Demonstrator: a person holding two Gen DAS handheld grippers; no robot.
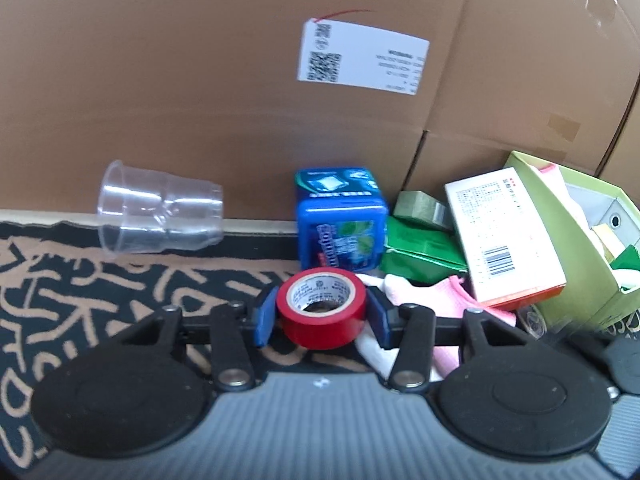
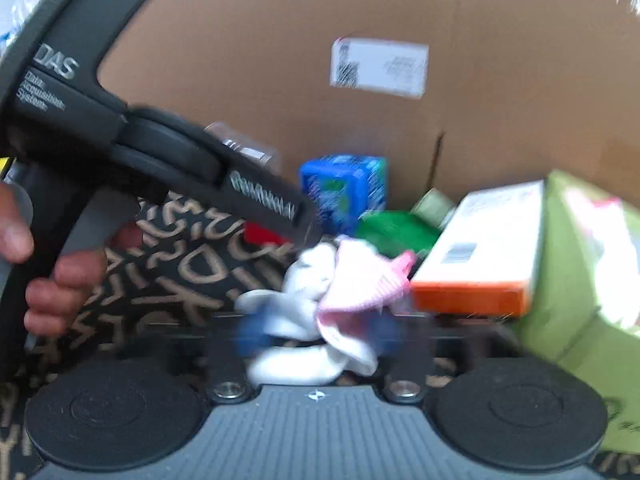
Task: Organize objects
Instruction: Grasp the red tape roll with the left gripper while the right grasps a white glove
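Red tape roll (image 1: 322, 307) seen tilted, core opening up, set between the blue fingers (image 1: 264, 320), pads touching its sides. White-pink cloth (image 2: 320, 312) bunched, blurred, between the other fingers (image 2: 250, 334).

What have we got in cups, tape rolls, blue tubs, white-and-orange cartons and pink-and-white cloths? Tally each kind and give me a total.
Clear cup: 1
Red tape roll: 1
Blue tub: 1
White-and-orange carton: 1
Pink-and-white cloth: 1
Total: 5
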